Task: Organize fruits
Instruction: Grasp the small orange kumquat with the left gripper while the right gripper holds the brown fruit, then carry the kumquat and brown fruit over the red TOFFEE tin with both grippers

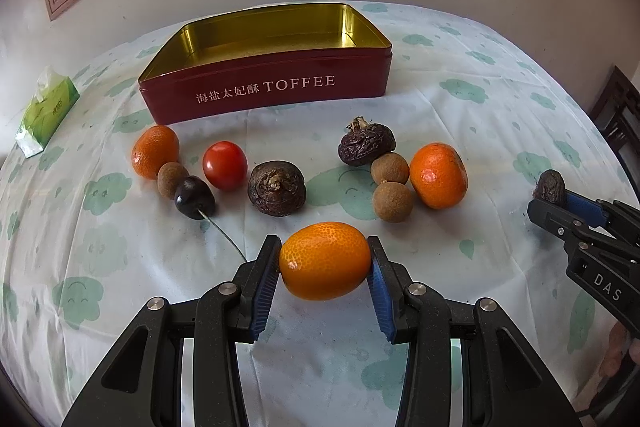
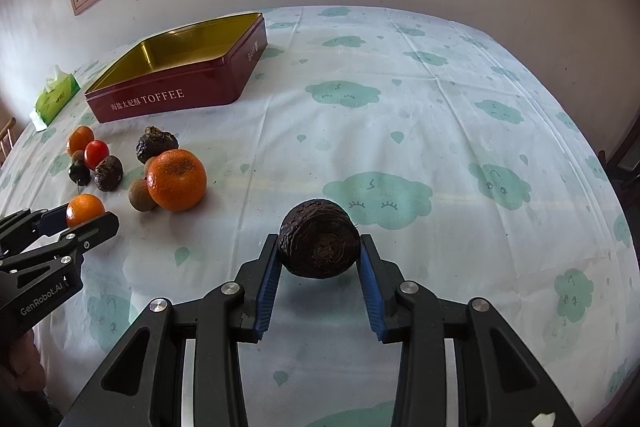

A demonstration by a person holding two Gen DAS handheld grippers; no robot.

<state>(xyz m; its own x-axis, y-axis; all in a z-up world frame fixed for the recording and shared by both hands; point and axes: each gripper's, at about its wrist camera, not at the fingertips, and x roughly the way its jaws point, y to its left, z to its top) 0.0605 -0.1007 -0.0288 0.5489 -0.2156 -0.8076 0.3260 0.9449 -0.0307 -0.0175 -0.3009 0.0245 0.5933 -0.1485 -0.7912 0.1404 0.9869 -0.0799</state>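
My left gripper (image 1: 324,259) is shut on a small orange kumquat (image 1: 325,259), held just above the cloth. My right gripper (image 2: 319,251) is shut on a dark wrinkled water chestnut (image 2: 319,243); it also shows at the right edge of the left wrist view (image 1: 551,187). On the cloth lie two tangerines (image 1: 155,151) (image 1: 439,175), a red tomato (image 1: 225,165), a dark cherry (image 1: 194,196), three brown longans (image 1: 392,201), and two more dark chestnuts (image 1: 277,187) (image 1: 366,142). An open red toffee tin (image 1: 264,89) with nothing inside stands behind them.
A green tissue pack (image 1: 48,109) lies at the far left. The table wears a white cloth with green clouds (image 2: 400,131). A wall and a wooden window frame stand behind. A dark chair (image 1: 618,111) is at the right edge.
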